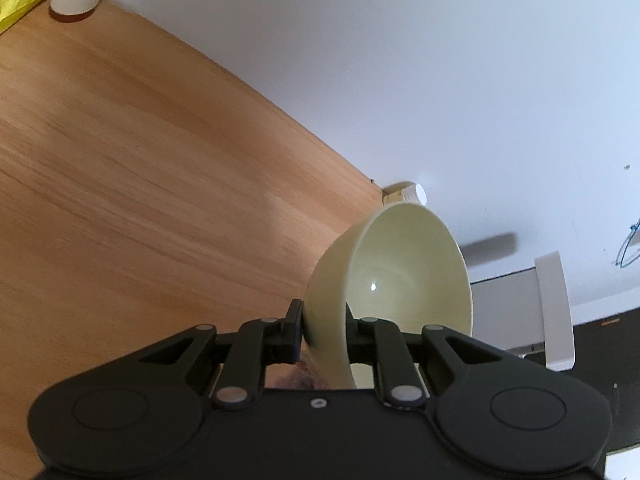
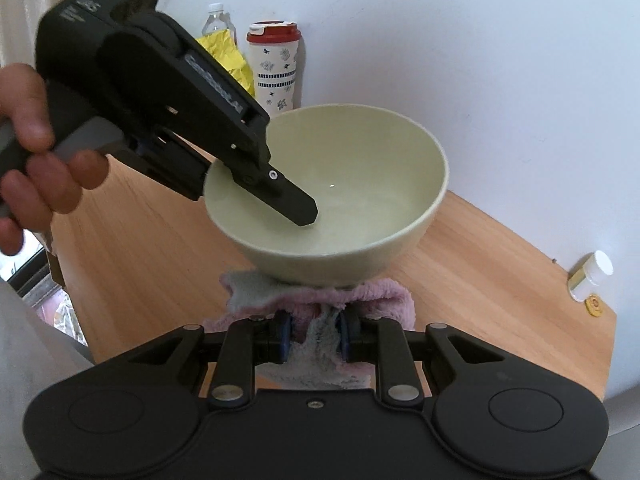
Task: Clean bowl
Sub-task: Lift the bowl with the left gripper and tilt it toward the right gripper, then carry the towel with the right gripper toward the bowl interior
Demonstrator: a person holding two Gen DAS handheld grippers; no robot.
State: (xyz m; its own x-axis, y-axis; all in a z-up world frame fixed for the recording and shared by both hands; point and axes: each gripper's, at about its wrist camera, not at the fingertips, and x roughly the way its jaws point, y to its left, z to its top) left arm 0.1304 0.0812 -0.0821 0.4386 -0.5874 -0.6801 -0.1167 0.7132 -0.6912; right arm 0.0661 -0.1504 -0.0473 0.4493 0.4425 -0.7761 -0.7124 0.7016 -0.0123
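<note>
Bowl [image 2: 332, 196] rim pinched in left tongs [image 1: 322, 330]; right tongs [image 2: 316, 338] grip cloth [image 2: 320, 300] beneath it.

bowl [image 2: 360, 184] gripped by left gripper [image 2: 296, 208] | right gripper [image 2: 316, 334] jaws pinching cloth [image 2: 320, 300]

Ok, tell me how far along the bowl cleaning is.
Done: both tools are taken up. The left gripper is shut on the bowl wall, one finger inside, holding it off the table. In hand: the right gripper is shut on the cloth, which sits against the bowl's underside. Left: the inside looks clean already, though faint residue can't be ruled out; the bowl must still be set down.
</note>
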